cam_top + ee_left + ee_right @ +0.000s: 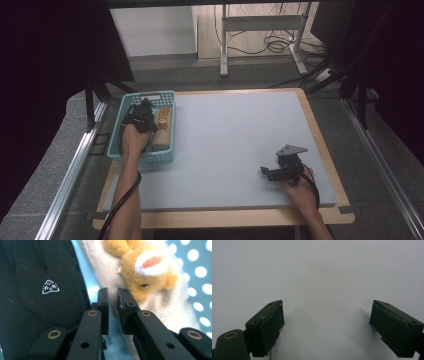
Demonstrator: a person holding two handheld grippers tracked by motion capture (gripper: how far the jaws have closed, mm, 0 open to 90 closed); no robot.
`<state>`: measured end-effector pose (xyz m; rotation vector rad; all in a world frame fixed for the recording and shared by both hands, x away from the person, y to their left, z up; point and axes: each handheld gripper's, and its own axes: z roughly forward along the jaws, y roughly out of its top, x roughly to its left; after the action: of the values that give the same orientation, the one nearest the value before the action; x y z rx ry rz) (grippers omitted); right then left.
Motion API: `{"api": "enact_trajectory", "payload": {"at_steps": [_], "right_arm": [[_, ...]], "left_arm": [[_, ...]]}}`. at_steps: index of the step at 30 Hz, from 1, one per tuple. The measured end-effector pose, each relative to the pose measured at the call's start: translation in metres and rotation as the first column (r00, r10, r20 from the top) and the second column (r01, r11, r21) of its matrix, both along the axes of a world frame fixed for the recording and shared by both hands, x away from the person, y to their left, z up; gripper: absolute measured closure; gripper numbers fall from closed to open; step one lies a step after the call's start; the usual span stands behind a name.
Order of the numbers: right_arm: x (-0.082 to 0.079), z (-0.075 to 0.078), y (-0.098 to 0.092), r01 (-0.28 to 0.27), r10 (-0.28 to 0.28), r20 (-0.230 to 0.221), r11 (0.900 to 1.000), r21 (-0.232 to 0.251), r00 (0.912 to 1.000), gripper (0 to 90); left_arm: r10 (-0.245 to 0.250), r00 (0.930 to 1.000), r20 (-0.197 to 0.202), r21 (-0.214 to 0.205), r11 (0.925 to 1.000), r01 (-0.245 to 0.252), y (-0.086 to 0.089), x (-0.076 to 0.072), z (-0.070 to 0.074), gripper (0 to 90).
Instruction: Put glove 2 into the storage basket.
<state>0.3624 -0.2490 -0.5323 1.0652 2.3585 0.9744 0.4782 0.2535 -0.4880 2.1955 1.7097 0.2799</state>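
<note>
The left gripper point(113, 298) has narrow jaws with nothing between them, in the basket point(165, 156) at the table's left edge, between the toy point(147, 270) and a black glove point(42, 290) (white triangle logo); the right gripper point(327, 322) gapes wide

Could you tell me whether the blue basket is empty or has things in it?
Not empty: the blue basket holds a plush toy and a black glove.

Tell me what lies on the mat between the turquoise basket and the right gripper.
Nothing: in the high view the grey mat runs bare from the turquoise basket to the right gripper.
</note>
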Motion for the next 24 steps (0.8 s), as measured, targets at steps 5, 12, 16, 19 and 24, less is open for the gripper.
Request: {"api": "enact_trajectory", "payload": {"at_steps": [5,12,16,19,24], "right_arm": [[0.000,0.000,0.000,0.000,0.000,0.000,1.0000,0.000,1.0000,11.7],[0.000,0.000,0.000,0.000,0.000,0.000,1.0000,0.000,1.0000,11.7],[0.000,0.000,0.000,0.000,0.000,0.001,1.0000,0.000,1.0000,11.7],[0.000,0.000,0.000,0.000,0.000,0.001,1.0000,0.000,1.0000,11.7],[0.000,0.000,0.000,0.001,-0.001,0.002,1.0000,0.001,1.0000,11.7]], "left_arm": [[0.020,0.9997,0.013,-0.011,0.9997,-0.020,0.007,-0.002,0.001,73.9],[0.044,0.9965,0.072,-0.021,0.9989,-0.042,0.018,-0.008,0.006,52.6],[0.054,0.9931,0.104,-0.017,0.9985,-0.053,0.023,-0.012,0.012,41.7],[0.069,0.9899,0.124,-0.033,0.9973,-0.065,0.028,-0.015,0.016,33.8],[0.081,0.9802,0.181,-0.089,0.9939,-0.066,0.035,-0.023,0.022,18.4]]}}
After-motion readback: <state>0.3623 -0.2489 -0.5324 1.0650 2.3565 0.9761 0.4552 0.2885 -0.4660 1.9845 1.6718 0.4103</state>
